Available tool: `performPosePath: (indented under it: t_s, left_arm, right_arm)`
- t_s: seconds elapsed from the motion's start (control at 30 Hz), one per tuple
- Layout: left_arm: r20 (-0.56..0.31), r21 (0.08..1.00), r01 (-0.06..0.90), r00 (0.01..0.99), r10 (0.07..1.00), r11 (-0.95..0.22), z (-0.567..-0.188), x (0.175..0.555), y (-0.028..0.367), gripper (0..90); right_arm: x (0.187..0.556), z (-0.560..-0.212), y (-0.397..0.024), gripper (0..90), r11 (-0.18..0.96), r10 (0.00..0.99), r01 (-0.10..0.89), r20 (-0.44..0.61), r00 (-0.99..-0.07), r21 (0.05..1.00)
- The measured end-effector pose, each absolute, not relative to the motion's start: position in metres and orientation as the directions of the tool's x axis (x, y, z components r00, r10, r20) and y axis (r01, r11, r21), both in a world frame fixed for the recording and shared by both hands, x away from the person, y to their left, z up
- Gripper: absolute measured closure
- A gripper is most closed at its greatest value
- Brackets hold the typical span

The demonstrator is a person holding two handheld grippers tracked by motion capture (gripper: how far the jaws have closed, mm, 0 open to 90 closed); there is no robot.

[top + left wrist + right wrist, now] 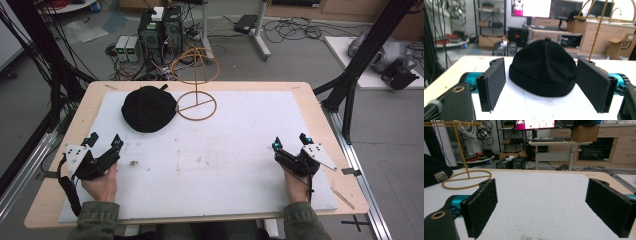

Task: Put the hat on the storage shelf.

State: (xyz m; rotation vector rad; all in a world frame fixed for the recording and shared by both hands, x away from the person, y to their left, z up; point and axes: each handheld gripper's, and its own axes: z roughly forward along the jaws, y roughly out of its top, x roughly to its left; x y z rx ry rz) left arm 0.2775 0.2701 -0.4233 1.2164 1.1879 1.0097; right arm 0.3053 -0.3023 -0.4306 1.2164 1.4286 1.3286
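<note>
The left gripper rests on the white mat near the table's left edge, jaws spread wide with nothing between them. It points at the black hat, which lies flat on the mat at far left, well apart from the jaws. In the left gripper view the hat sits centred beyond the pads. The wire stand is just beside the hat, to its right. The right gripper rests near the right edge, jaws likewise released and empty.
</note>
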Motion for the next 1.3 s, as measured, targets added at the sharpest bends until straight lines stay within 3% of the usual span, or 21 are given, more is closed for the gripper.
performPosePath:
  t_s: [0.43, 0.73, 0.83, 1.03, 1.3]
  left_arm:
    - [-0.073, 0.997, 0.045, 0.115, 0.991, 0.068, -0.425, 0.280, 0.271, 17.8]
    - [-0.122, 0.992, 0.056, 0.112, 0.986, 0.116, -0.424, 0.281, 0.273, 15.5]
    - [-0.132, 0.989, 0.078, 0.120, 0.984, 0.123, -0.419, 0.282, 0.273, 14.2]
    - [-0.068, 0.992, 0.113, 0.141, 0.988, 0.052, -0.405, 0.286, 0.269, 13.8]
    - [-0.079, 0.987, 0.149, 0.152, 0.985, 0.056, -0.407, 0.300, 0.269, 14.2]
  right_arm:
    - [0.307, -0.432, -0.301, 9.8, -0.010, 0.977, 0.132, 0.038, -0.210, 0.991]
    - [0.308, -0.432, -0.300, 9.8, 0.000, 0.976, 0.132, 0.029, -0.215, 0.991]
    - [0.309, -0.432, -0.301, 9.8, -0.001, 0.976, 0.137, 0.031, -0.216, 0.991]
    - [0.311, -0.432, -0.302, 9.8, 0.008, 0.978, 0.123, 0.018, -0.209, 0.992]
    - [0.312, -0.432, -0.303, 9.8, -0.012, 0.975, 0.130, 0.040, -0.216, 0.991]
